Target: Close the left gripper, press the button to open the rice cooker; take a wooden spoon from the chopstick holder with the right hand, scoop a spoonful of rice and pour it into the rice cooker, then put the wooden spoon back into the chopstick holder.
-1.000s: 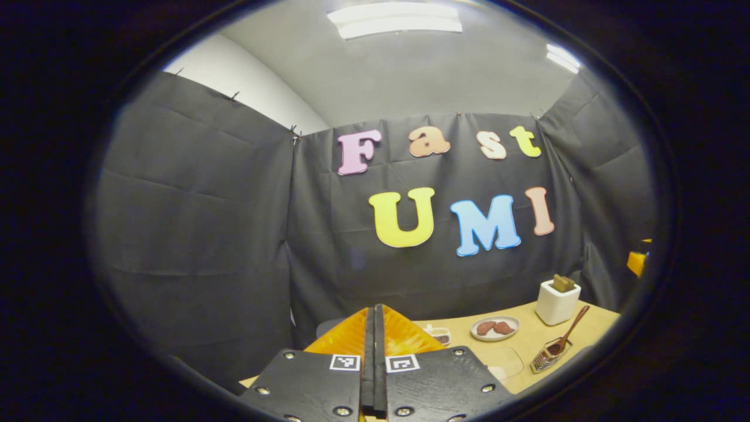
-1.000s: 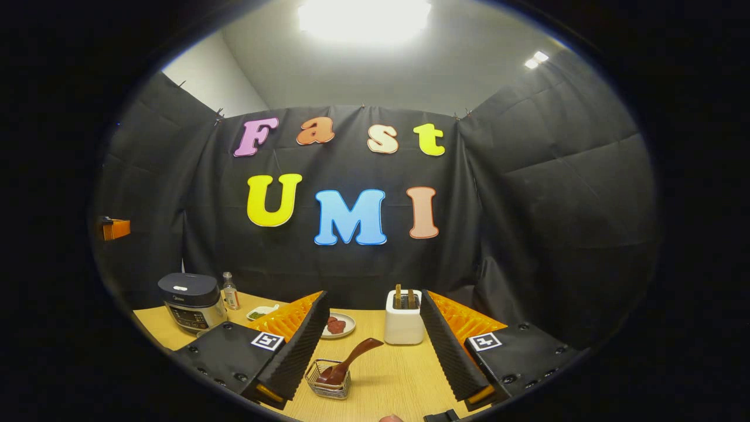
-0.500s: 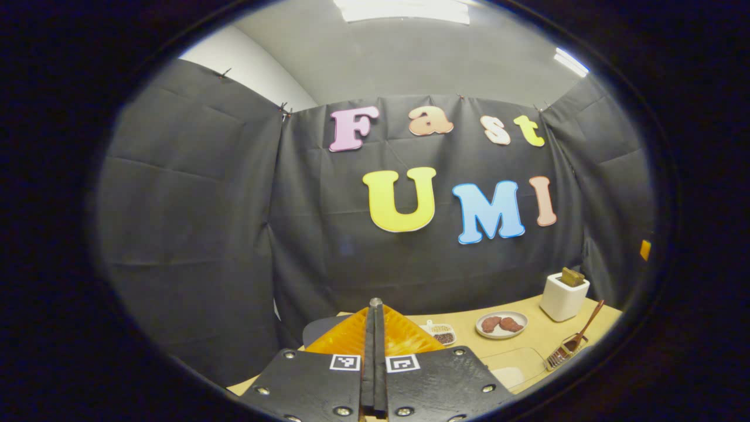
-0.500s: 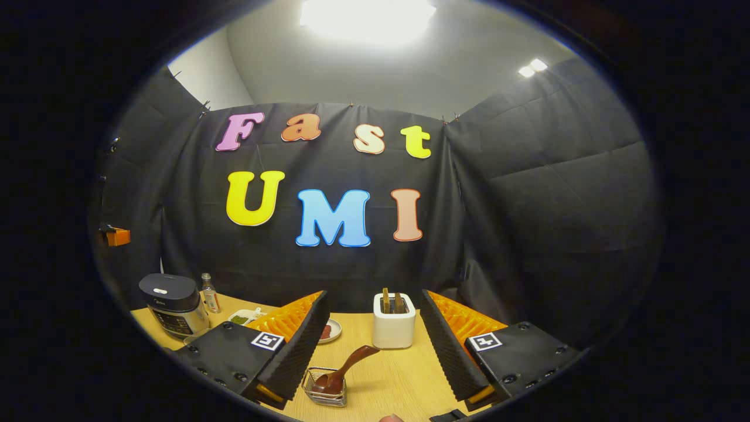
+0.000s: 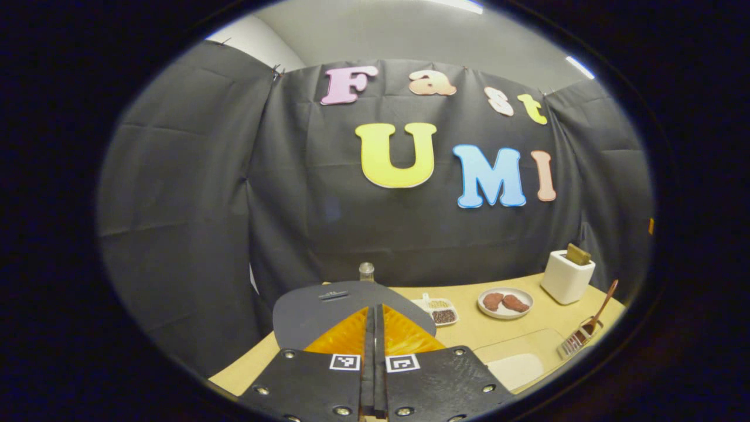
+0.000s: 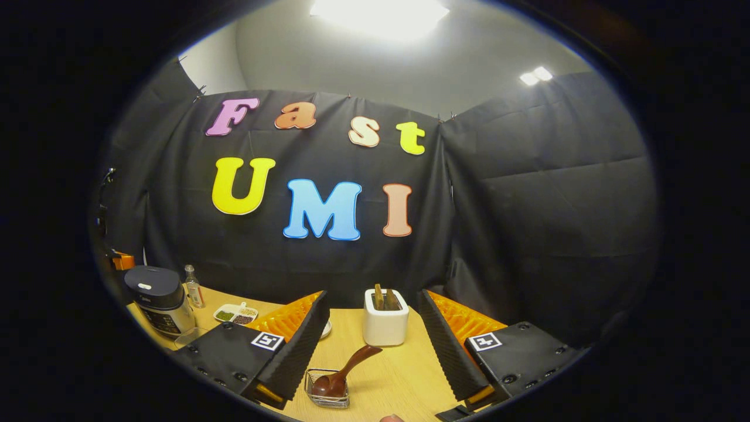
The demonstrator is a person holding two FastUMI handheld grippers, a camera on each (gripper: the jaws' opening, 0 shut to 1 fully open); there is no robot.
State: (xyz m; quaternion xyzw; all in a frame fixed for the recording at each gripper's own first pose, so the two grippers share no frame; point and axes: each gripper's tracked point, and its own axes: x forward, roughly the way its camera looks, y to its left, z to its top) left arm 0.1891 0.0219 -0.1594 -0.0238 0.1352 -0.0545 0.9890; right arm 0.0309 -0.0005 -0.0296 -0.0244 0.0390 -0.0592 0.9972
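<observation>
The cooker's [image 5: 328, 305] front hides behind the left gripper [image 5: 373, 319]. The plate [image 6: 324, 329] peeks from behind the right finger [image 6: 296, 346]. The toaster's [image 6: 385, 316] contents are too small to tell.

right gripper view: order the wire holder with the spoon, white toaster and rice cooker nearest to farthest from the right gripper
1. Wire holder with the wooden spoon, low between the right gripper fingers.
2. White toaster, straight ahead, behind the holder.
3. Rice cooker, far off at the table's left end.
</observation>
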